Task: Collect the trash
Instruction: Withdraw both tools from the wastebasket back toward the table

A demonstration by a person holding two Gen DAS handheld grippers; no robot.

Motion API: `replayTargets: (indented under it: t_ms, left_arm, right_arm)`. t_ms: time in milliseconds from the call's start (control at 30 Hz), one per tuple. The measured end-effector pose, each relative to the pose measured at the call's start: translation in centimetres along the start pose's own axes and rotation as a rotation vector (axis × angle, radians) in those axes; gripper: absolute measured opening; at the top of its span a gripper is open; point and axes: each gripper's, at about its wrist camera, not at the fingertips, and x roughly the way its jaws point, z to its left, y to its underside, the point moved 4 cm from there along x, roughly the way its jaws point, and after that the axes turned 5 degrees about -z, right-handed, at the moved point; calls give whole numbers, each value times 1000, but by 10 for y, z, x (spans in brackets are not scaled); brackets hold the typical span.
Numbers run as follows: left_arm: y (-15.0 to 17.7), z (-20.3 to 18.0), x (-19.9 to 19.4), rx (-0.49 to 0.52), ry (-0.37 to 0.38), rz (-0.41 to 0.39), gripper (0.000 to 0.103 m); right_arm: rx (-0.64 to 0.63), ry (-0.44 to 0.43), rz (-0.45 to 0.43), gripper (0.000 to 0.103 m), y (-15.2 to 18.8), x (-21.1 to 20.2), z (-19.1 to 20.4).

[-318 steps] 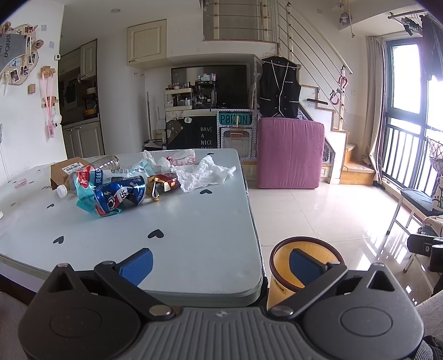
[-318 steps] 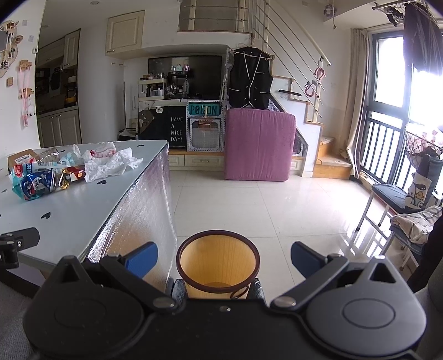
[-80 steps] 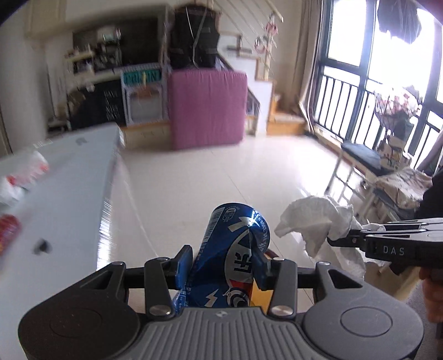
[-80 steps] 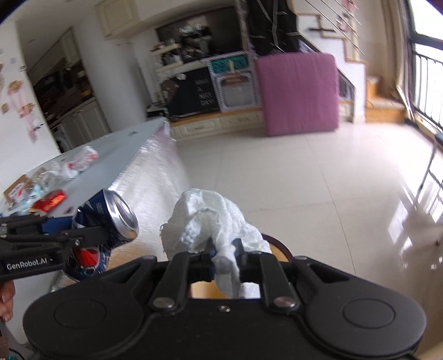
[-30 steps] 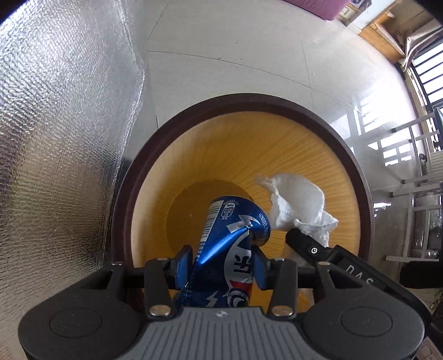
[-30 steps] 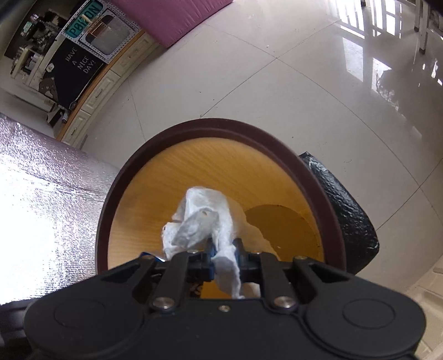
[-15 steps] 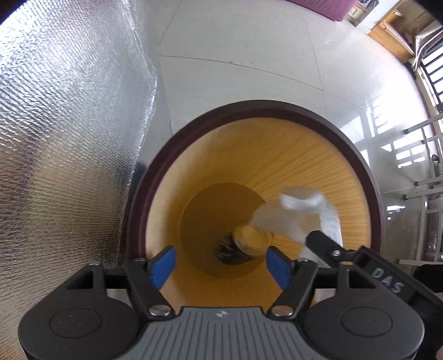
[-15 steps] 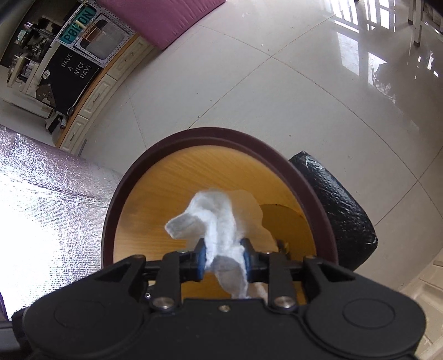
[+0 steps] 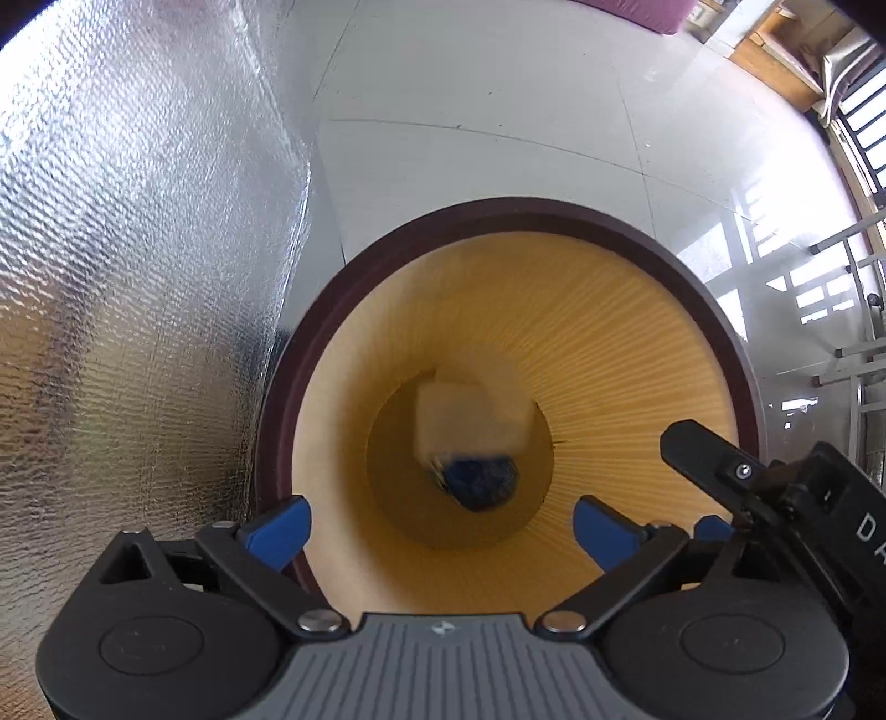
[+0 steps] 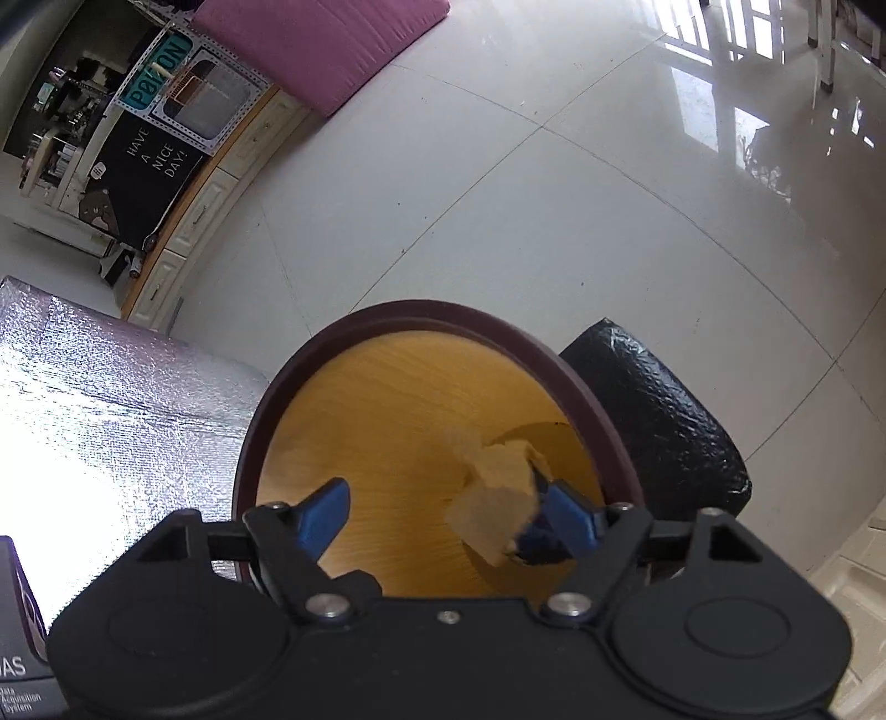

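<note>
A round bin with a dark brown rim (image 9: 520, 207) and a yellow inside stands on the floor below both grippers. A crushed blue can (image 9: 479, 484) lies at its bottom. A white tissue (image 9: 470, 421), blurred, is falling just above the can, free of any grip. My left gripper (image 9: 440, 529) points straight down into the bin, its jaws opening wide with nothing between them. My right gripper (image 10: 443, 518) hangs over the bin rim (image 10: 421, 310), its jaws opening. The tissue (image 10: 498, 498) has dropped below its right pad.
A silver foil table skirt (image 9: 138, 277) hangs close on the left of the bin. A black crinkled bag (image 10: 664, 421) sits against the bin's right side. White tile floor (image 10: 554, 194) stretches beyond, with a purple mattress (image 10: 321, 39) and cabinets far off.
Both grippers opened over the bin. The left let go of the blue can, which dropped to the bottom. The right let go of the tissue, which is falling after it.
</note>
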Motion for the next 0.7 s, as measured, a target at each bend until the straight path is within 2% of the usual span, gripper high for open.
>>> replayTargets:
  t_ms: [300, 433, 567, 633, 700]
  left_arm:
    - [5, 7, -28, 46, -14, -38, 103]
    - [5, 14, -48, 57, -25, -81, 103]
    - [7, 23, -68, 37, -14, -113, 103]
    - [12, 27, -77, 41, -18, -120, 103]
    - [17, 30, -85, 49, -26, -121, 103]
  right_arm:
    - [-77, 11, -4, 86, -5, -22, 13]
    - [-142, 27, -18, 94, -10, -39, 20]
    - [-194, 50, -32, 95, -11, -58, 22]
    - [-217, 58, -36, 103, -11, -66, 21]
    - [-240, 63, -42, 103, -9, -75, 19]
